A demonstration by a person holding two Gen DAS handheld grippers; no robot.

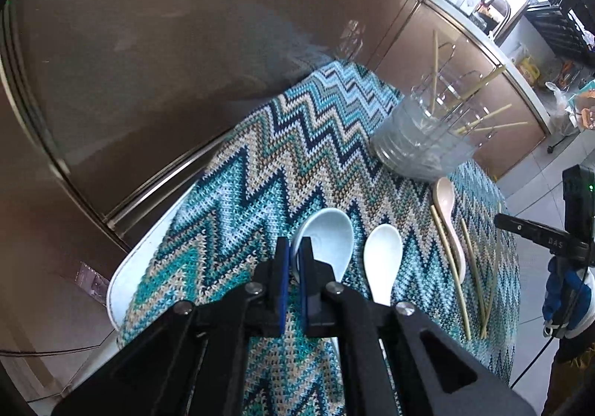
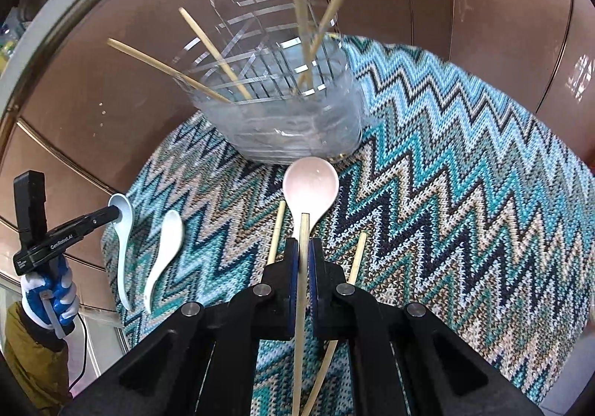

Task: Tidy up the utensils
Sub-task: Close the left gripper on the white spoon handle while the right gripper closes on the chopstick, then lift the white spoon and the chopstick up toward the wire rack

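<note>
My left gripper is shut on the bowl edge of a light blue spoon. In the right wrist view that spoon hangs handle-down from the left gripper, at the mat's left edge. My right gripper is shut on a bamboo chopstick that runs back between its fingers. A pink spoon lies just ahead of it. A white spoon lies beside the blue one. The clear holder stands behind with several chopsticks leaning in it.
A zigzag knitted mat covers the small round table. Two loose chopsticks lie on either side of the held one. Brown glossy cabinet doors close in behind the table. A gloved hand holds the left gripper.
</note>
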